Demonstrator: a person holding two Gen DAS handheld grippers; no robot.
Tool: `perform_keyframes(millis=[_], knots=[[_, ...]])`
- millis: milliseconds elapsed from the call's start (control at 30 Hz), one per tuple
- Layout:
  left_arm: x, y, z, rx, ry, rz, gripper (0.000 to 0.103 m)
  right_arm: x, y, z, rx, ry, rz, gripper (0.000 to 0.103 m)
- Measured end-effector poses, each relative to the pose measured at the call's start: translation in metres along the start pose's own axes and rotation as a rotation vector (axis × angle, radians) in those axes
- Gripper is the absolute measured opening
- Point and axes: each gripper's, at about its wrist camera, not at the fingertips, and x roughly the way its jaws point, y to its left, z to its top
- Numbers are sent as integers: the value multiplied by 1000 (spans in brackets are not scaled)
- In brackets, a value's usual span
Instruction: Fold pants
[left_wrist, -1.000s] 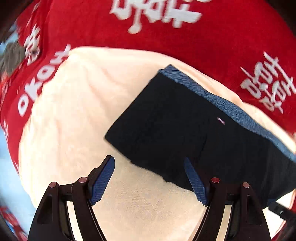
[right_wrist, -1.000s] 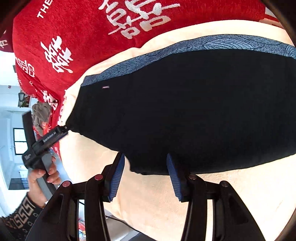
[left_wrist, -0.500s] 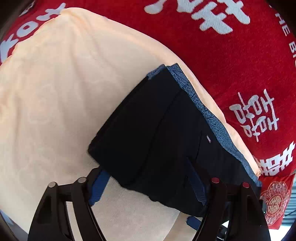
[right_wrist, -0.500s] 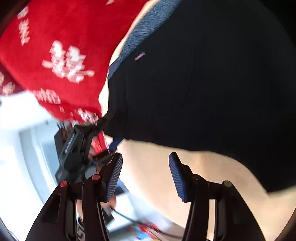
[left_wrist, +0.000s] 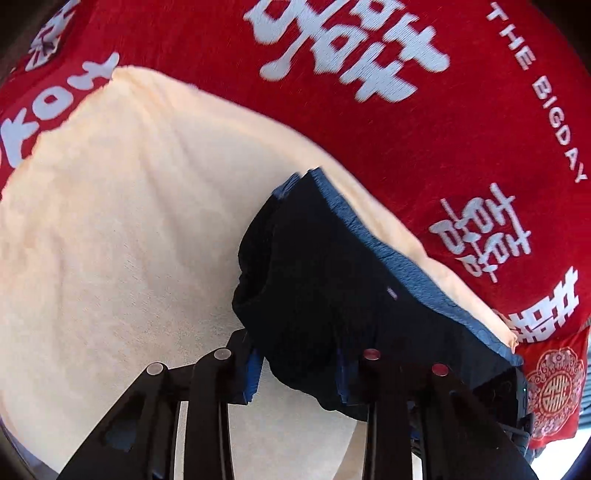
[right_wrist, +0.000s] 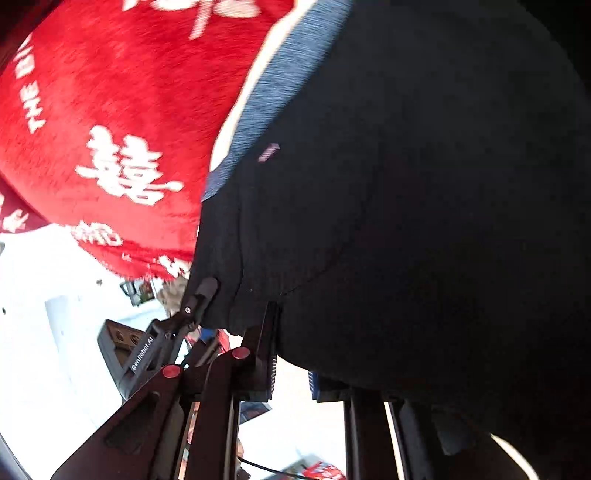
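The pants (left_wrist: 332, 291) are dark navy with a mottled blue waistband (left_wrist: 399, 258), lying folded on a cream towel (left_wrist: 129, 240). In the left wrist view my left gripper (left_wrist: 299, 373) has its blue-padded fingers on either side of the near folded edge, closed on the cloth. In the right wrist view the pants (right_wrist: 424, 184) fill the frame, and my right gripper (right_wrist: 291, 376) holds their lower edge between its fingers. The left gripper (right_wrist: 195, 299) shows there too, pinching the pants' corner.
A red blanket (left_wrist: 332, 110) with white characters lies under the cream towel and covers the far side; it also shows in the right wrist view (right_wrist: 110, 129). Beyond the blanket's edge is a bright room (right_wrist: 55, 332).
Both grippers moved in onto the near edge of the pants and closed on it. The edge has lifted and bunched, and the right view tilted toward the pants.
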Motion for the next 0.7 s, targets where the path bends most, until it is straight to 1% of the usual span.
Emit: perform_keyframes(millis=[67,133,167,200,233,267,300,333,367,400,433,500,533,600,700], knots=[[-14,2,-5,-13,-14,-12,33,2,7,-5,-33,12,-17,14],[-17,9,-13,-4,-15,8,33,14,7,-8,-63,37,-65,14],[-9,16,-18,-1,5,43,33,21,2,-8,-65,53,-93,14],[3,24,-23,-11,39,76,33,31,-7,-7,-64,77,-127,17],[13,29,-26,-21,61,92,34,41,-15,-6,-56,105,-159,19],[20,34,-30,-33,69,110,38,47,-22,-5,-33,124,-147,23],[18,33,-31,-31,48,106,39,45,-23,-5,-22,122,-120,24],[15,27,-32,-15,34,135,49,43,-20,-7,-36,141,-119,27],[11,22,-33,10,22,187,63,40,-14,-12,-78,157,-135,41],[6,14,-35,45,15,230,66,36,-8,-17,-119,166,-145,54],[3,9,-37,71,18,236,66,31,-2,-23,-156,178,-146,56],[-4,-1,-42,102,40,233,66,18,7,-35,-206,204,-153,56],[-9,-8,-47,116,49,243,66,9,11,-39,-227,204,-157,56],[-17,-23,-54,155,62,257,66,-12,19,-42,-273,184,-176,56],[-18,-60,-68,237,87,267,66,-45,27,-36,-307,124,-220,56]])
